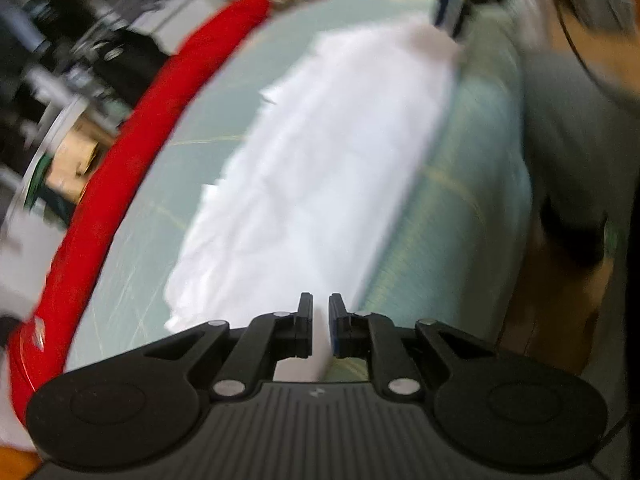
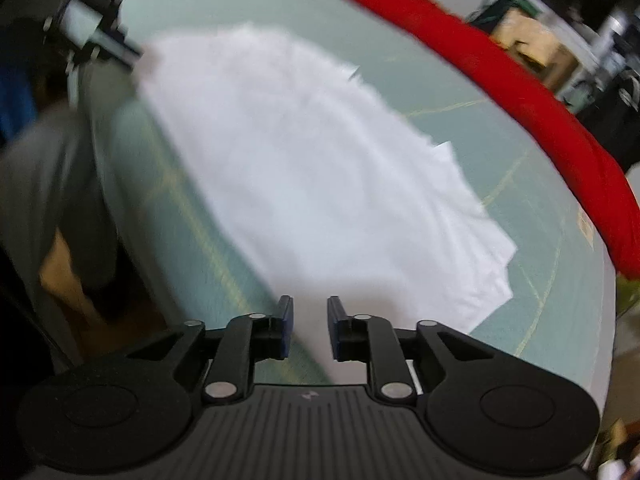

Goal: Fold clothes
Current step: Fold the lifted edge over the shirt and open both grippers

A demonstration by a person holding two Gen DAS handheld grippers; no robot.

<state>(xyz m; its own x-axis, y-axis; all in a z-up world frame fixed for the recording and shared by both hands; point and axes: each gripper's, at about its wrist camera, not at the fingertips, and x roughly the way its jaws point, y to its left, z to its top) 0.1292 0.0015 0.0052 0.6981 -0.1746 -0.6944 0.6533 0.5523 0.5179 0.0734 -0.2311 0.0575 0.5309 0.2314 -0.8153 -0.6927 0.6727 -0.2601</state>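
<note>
Two hand-held grippers face each other across a white garment (image 1: 320,168) lying flat on your pale green table (image 1: 160,216). From your left wrist view, the left hand-held gripper (image 1: 320,326) shows a narrow gap between its jaws, with white cloth seen in the gap; blur hides whether the pads touch it. That same view shows your right hand-held gripper (image 1: 452,12) at the garment's far end, too smeared to read there. From your right wrist view, the right hand-held gripper (image 2: 309,328) stands a little wider, with the near edge of the cloth showing between the jaws and the pads clear of it. Only this view shows the folded corner (image 2: 496,264) of the garment at lower right. A red cloth (image 2: 500,60) lies along the far table edge in both views. Grey trousers (image 1: 568,140) of a person show beside the table, clearest in the left wrist view.
</note>
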